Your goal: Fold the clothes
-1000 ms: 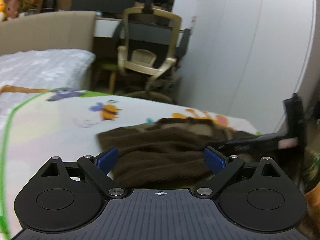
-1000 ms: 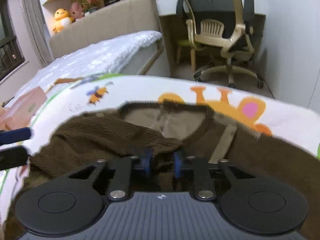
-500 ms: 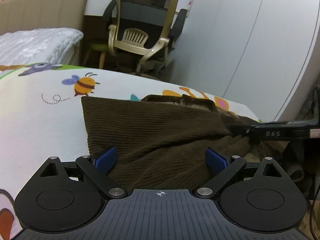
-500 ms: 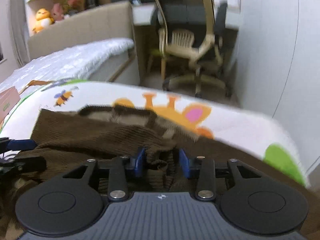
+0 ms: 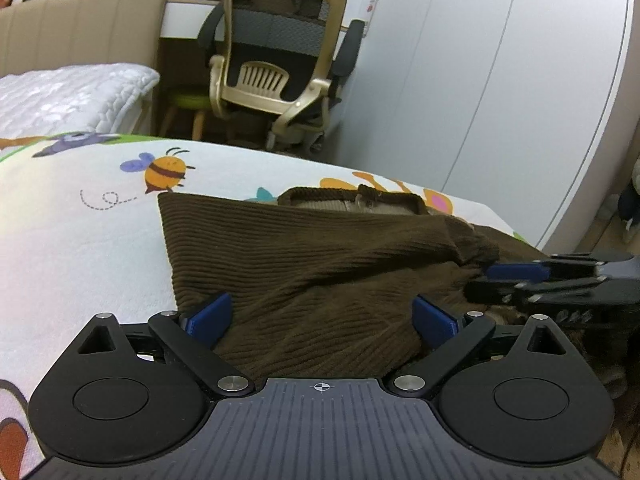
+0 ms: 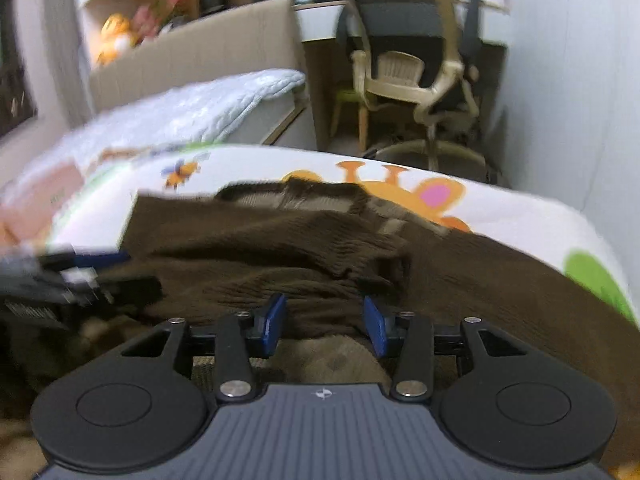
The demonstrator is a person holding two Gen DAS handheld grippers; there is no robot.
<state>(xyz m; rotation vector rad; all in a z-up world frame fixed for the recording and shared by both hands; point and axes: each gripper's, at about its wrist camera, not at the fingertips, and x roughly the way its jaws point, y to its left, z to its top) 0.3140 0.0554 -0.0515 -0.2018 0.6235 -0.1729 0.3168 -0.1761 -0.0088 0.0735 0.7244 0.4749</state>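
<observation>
A brown ribbed knit sweater lies on a cartoon-printed sheet, collar at the far side, with one part folded across its body. My left gripper hangs low over the near part of the sweater, open wide, and its pads do not press the knit. In the right wrist view the sweater fills the middle. My right gripper is opening; rumpled knit sits between its blue pads without being pinched. Each gripper shows in the other's view: the right gripper and the left gripper.
An office chair stands beyond the sheet's far edge, beside a white wall. A bed with a quilted white cover is at the far left, with a beige headboard behind. A pinkish box lies at the sheet's left side.
My right gripper's jaws were shut on a fold of the sweater and have opened, letting it go. The sweater now lies flatter with a straight left edge. The left gripper has sunk closer to it.
</observation>
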